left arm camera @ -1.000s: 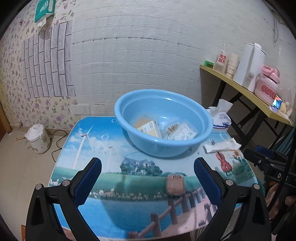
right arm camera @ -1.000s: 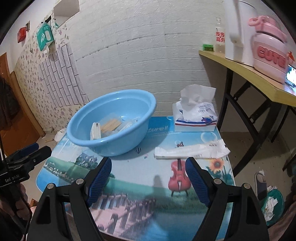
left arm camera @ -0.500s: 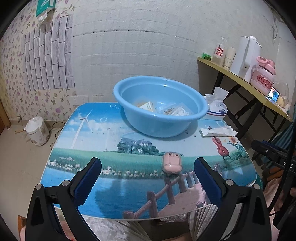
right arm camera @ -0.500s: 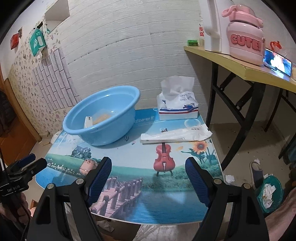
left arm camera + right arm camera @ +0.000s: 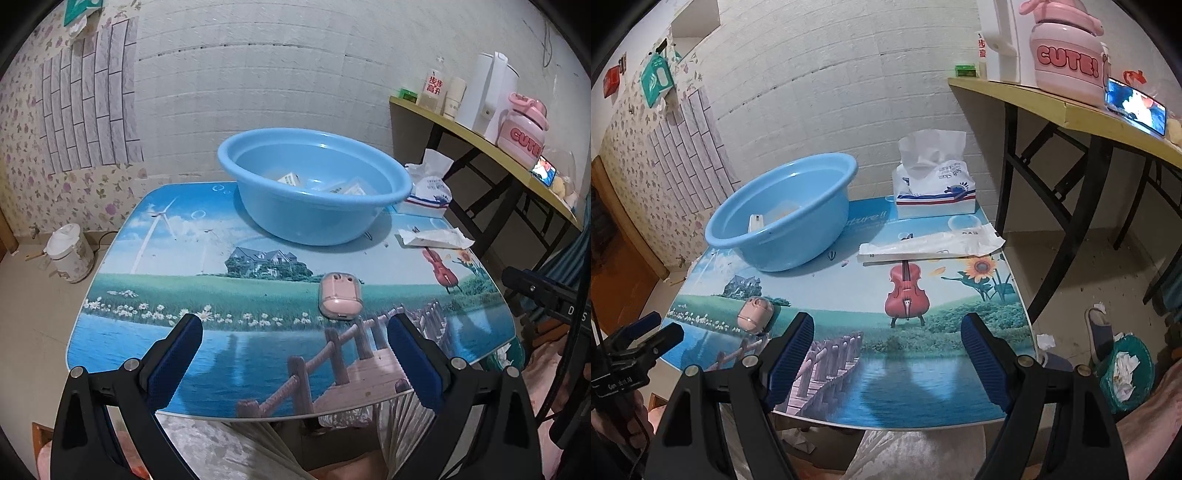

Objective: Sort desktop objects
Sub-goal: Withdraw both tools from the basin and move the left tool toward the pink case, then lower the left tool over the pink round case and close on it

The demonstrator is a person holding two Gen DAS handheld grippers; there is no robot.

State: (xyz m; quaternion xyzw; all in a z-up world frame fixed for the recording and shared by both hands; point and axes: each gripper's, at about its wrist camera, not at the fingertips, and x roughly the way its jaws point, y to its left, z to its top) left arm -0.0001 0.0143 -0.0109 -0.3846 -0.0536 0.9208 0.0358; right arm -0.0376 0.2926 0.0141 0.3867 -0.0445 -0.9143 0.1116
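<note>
A pink earbud case (image 5: pixel 340 295) (image 5: pixel 754 310) lies on the picture-printed table (image 5: pixel 184 343), ahead of my left gripper (image 5: pixel 294 332) and toward its right finger. That gripper is open and empty over the table's near edge. My right gripper (image 5: pixel 887 329) is also open and empty, above the near right part of the table (image 5: pixel 923 376). A blue basin (image 5: pixel 314 184) (image 5: pixel 783 218) at the back holds several small packets. A long white wrapper (image 5: pixel 436 236) (image 5: pixel 931 247) lies flat to the basin's right.
A tissue pack (image 5: pixel 934 184) (image 5: pixel 428 188) stands at the table's back right. A yellow side table (image 5: pixel 1071 110) with a pink jar (image 5: pixel 1067 48) and a white kettle (image 5: pixel 484 96) is at the right. A white bucket (image 5: pixel 70 251) and a green bin (image 5: pixel 1126 373) stand on the floor.
Both grippers have drawn back from the basin toward the table's near edge, so more of the tabletop shows. The pink case now lies farther ahead of the left gripper. Both stayed open.
</note>
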